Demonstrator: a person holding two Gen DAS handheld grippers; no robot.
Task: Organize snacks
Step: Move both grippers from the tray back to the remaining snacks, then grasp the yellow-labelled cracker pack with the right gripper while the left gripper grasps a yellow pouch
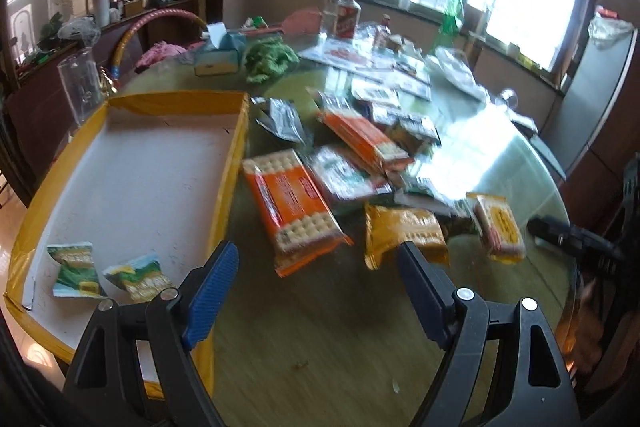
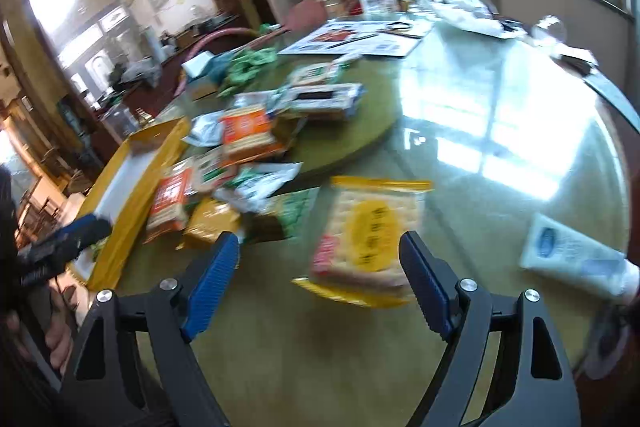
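Yellow-wrapped cracker pack point(image 2: 368, 239) lies flat, blurred, between the wide-spread right tool point(image 2: 320, 267); left tool point(image 1: 320, 267) wide, empty.

right gripper point(image 2: 316, 259) open above yellow cracker pack point(image 2: 370, 235); snack pile point(image 2: 240, 163) beside yellow tray point(image 2: 132, 187).

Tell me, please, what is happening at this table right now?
A person is sorting snack packets into a yellow-rimmed cardboard tray with two handheld grippers. Two small green packets already lie in the tray. The rest, including a large orange cracker packet and a yellow cracker packet, sit loose on the glass-topped round table. The left gripper and the right gripper are both open and empty, the right one nearest the yellow cracker packet.
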